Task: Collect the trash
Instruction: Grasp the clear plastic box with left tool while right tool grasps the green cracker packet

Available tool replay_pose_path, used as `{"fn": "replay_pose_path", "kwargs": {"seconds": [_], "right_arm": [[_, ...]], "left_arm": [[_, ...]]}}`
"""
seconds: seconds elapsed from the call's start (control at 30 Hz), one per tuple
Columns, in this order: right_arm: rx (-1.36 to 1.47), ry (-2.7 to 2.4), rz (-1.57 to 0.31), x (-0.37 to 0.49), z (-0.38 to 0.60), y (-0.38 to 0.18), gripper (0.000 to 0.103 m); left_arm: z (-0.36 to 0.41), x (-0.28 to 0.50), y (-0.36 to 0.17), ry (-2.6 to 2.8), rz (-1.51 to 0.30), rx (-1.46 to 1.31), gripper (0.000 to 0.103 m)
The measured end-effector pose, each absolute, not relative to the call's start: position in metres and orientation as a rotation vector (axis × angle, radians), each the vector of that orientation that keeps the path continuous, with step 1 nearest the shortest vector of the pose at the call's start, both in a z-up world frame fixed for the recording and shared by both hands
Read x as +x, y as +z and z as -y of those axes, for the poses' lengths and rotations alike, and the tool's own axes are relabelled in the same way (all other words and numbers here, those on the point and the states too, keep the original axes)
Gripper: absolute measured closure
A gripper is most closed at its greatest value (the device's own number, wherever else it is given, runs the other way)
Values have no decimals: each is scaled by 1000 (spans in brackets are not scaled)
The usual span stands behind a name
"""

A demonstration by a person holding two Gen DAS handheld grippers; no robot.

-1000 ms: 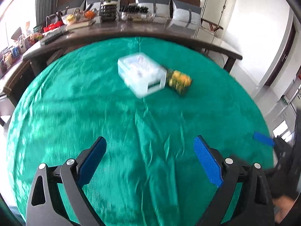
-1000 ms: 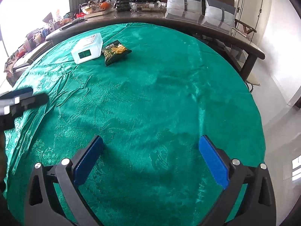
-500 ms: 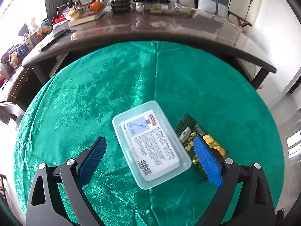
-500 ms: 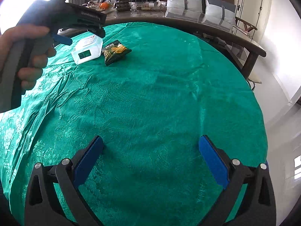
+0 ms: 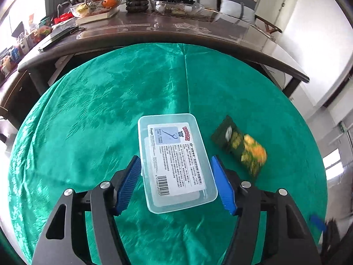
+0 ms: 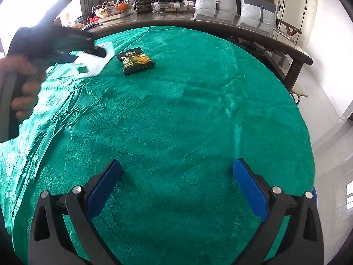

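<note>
While the green tablecloth (image 6: 176, 114) lies creased, left tongs (image 5: 176, 176) narrow around the box (image 5: 174, 161); right tongs (image 6: 176, 176) spread.

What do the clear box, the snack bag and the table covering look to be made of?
Box: likely translucent plastic, smooth and frosted; the green shows faintly through its walls, with a printed paper label on top. Snack bag: probably glossy plastic film, dark green with printed yellow chips and crimped ends. Tablecloth: woven fabric, apparently satin-like, with a sheen, wrinkles and a tone-on-tone leaf pattern.
</note>
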State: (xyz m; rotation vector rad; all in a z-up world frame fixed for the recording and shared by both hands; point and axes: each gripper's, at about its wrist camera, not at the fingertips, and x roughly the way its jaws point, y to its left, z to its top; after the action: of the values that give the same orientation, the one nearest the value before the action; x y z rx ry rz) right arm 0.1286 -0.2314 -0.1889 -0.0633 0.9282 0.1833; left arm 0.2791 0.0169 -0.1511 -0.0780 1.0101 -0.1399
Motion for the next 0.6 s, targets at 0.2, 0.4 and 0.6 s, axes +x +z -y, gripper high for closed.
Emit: {"fn": "replay_pose_path", "kwargs": {"seconds": [0.2, 0.4, 0.6], "right_arm": [[49, 320, -952, 141, 241, -183, 5], [11, 437, -984, 225, 205, -162, 5], [-221, 475, -1020, 285, 141, -178, 5]], "left_arm": [[-53, 209, -153, -141, -958, -28, 39], [-64, 193, -155, -145, -914, -51, 39], [-65, 197, -156, -171, -899, -44, 39]]}}
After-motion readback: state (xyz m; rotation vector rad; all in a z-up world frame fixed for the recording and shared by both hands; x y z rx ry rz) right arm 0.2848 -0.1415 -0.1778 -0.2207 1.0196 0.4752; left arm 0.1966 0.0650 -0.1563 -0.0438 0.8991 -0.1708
